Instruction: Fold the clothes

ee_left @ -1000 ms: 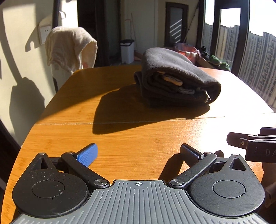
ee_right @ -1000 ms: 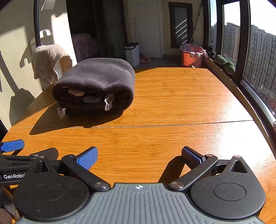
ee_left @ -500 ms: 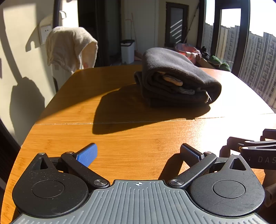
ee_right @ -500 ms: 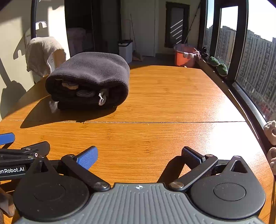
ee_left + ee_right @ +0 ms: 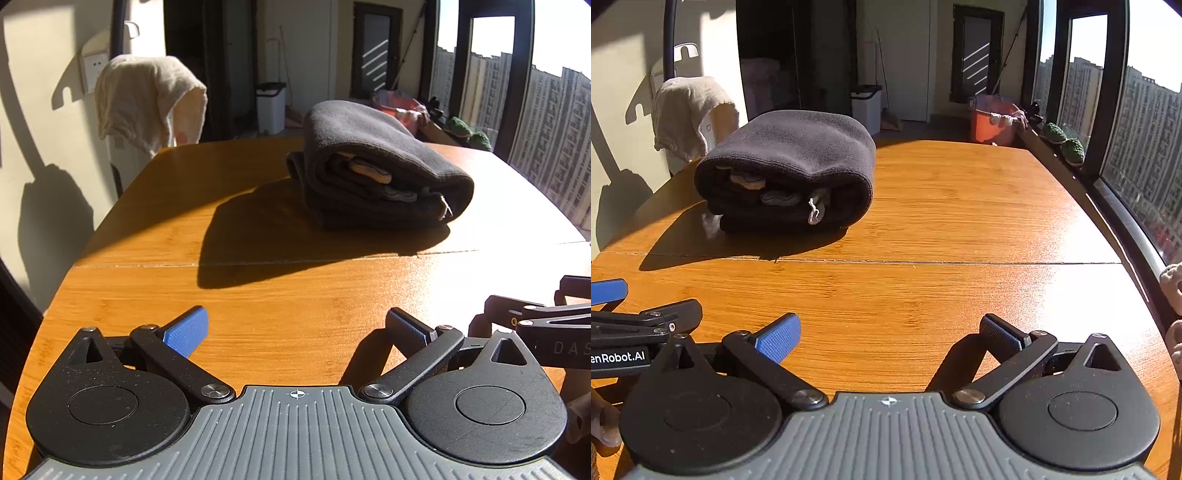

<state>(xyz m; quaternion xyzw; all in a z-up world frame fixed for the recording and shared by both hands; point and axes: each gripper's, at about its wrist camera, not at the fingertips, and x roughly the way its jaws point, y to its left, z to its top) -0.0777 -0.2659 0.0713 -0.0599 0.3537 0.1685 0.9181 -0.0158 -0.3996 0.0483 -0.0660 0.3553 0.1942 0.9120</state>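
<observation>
Dark fleece, folded into a thick bundle [image 5: 376,173], sits on a sunlit wooden table [image 5: 295,280], well ahead of both hand-held tools and touched by neither. The left gripper [image 5: 295,332] hangs low over the near end of the table with its jaws spread wide and nothing between them; the garment lies ahead of it and to its right. The right gripper [image 5: 890,334] is likewise released and empty, with the bundle [image 5: 790,166] ahead and to its left. The two tools are close side by side, each at the edge of the other's view.

The garment looks soft, plush and light, with no stiffness of its own. The rounded top fold would likely compress under the pads rather than slip, and lifting from a single layer would probably let the stack unroll. The open end faces the tools, showing stacked layers, a pale lining and a short white drawstring [image 5: 814,212]. A grip that pinches all layers at the two near corners, one tool per side, seems the safest hold. The fold appears complete.

A cream cloth [image 5: 147,99] hangs over something beyond the table's far left edge, clear of the work.
</observation>
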